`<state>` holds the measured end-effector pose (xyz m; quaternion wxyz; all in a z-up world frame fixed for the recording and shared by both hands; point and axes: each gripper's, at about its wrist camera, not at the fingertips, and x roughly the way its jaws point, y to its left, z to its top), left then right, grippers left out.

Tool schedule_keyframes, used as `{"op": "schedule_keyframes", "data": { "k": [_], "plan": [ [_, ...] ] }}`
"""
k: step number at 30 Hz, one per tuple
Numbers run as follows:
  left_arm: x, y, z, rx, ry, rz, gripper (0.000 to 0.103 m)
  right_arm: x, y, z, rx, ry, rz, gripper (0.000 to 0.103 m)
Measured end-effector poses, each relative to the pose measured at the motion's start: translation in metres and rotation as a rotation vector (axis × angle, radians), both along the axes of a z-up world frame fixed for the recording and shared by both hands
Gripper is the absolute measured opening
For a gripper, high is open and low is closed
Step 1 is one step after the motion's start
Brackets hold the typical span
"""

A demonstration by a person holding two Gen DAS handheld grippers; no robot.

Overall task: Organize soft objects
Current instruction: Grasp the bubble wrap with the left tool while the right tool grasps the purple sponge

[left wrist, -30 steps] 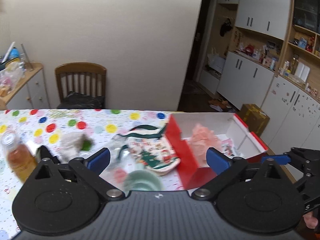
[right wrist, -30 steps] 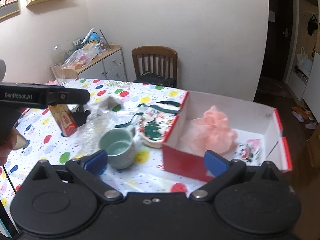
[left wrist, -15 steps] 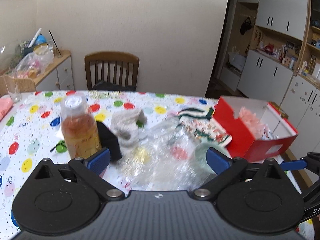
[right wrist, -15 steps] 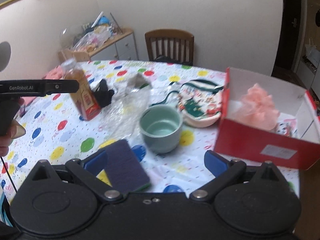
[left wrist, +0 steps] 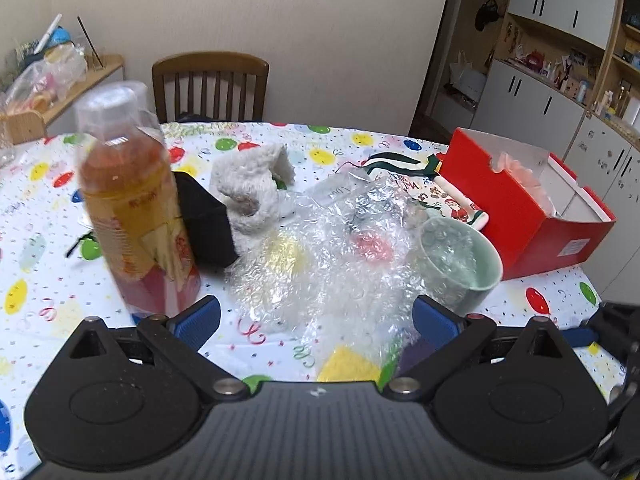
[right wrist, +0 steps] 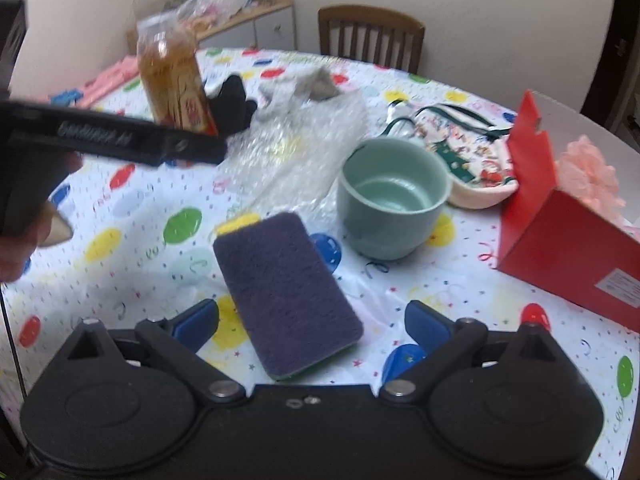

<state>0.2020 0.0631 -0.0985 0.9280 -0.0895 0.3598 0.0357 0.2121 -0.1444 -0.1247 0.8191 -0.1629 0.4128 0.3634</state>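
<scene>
sponge (right wrist: 286, 292) now sits right between your right gripper (right wrist: 312, 320) fingers, near edge of the bench (right wrist: 132, 248), purple pad up. half a second ago it was only at the left finger; a second ago you were facing the red box (right wrist: 568, 248). so you've swung off the box and lined up on the next soft item. fingers spread wide on both grippers, nothing pinched.

left gripper (left wrist: 316, 320) has come round too: now over the bubble wrap (left wrist: 340, 248), with the bottle (left wrist: 136, 208) close on its left and the grey sock (left wrist: 252, 188) further back. pink pouf (right wrist: 592, 176) already in the box.

hard to read: both views are motion-blurred. wrap covers part of the green cup (left wrist: 460, 256) in the left view. sponge's near end is hidden behind the right gripper body. black item (left wrist: 208, 224) behind the bottle can't be identified. box interior mostly out of sight.
</scene>
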Motion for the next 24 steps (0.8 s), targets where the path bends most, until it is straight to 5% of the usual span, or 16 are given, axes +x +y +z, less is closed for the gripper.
{"op": "schedule_keyframes", "data": {
  "k": [17,24],
  "plan": [
    [0.079,0.011,-0.067,-0.086,0.132,-0.044,0.101,0.026,0.04,-0.038,-0.083,0.047,0.138,0.09],
    [0.084,0.011,-0.074,-0.068,0.136,-0.042,0.08,0.027,0.045,-0.044,-0.078,0.062,0.157,0.084]
  ]
}}
